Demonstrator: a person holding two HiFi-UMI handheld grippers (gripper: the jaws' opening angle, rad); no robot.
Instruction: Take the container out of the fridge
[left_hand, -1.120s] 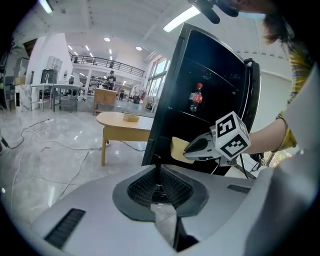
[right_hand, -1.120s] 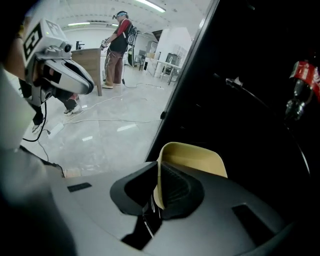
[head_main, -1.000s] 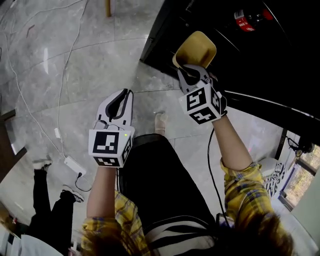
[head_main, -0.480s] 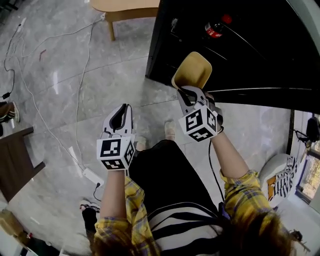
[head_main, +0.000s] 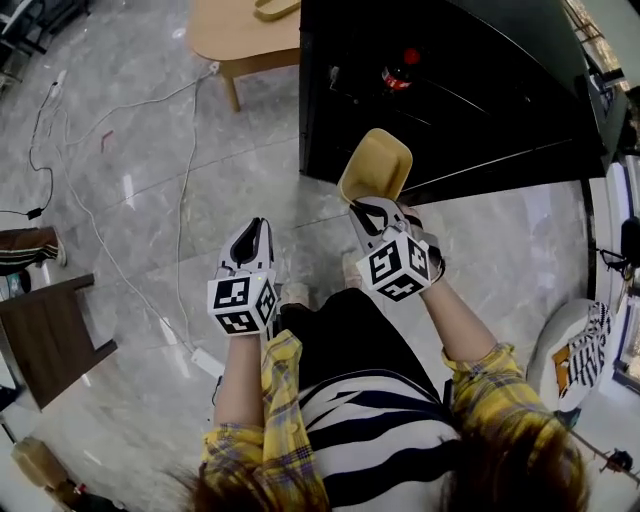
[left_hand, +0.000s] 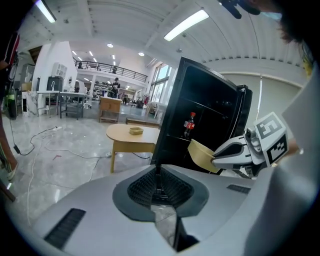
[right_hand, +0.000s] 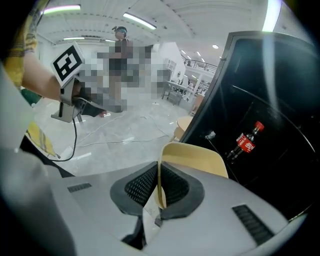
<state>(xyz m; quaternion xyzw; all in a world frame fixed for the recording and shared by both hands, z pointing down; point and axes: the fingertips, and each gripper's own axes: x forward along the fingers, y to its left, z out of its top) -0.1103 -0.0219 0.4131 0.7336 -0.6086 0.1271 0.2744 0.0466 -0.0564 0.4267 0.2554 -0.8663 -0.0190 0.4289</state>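
Observation:
My right gripper (head_main: 372, 206) is shut on the rim of a tan container (head_main: 376, 166), held in the air just in front of the open black fridge (head_main: 480, 90). In the right gripper view the container's thin wall (right_hand: 161, 180) is pinched between the ribbed pads, its body (right_hand: 195, 159) spreading out beyond them. The left gripper view shows the container (left_hand: 201, 154) held by the right gripper (left_hand: 216, 159). My left gripper (head_main: 254, 231) hangs lower left over the floor, jaws shut with nothing between them (left_hand: 159, 186). A cola bottle (head_main: 395, 71) lies on a fridge shelf.
A round wooden table (head_main: 240, 35) with a small tray (left_hand: 135, 131) stands left of the fridge. Cables (head_main: 120, 190) and a power strip (head_main: 205, 361) lie on the marble floor. A dark stool (head_main: 50, 335) is at the left. The fridge door (right_hand: 250, 100) stands open.
Both grippers have drifted down and toward me in the head view as the view shifted; the container has come further away from the fridge. The left gripper stays shut and empty.

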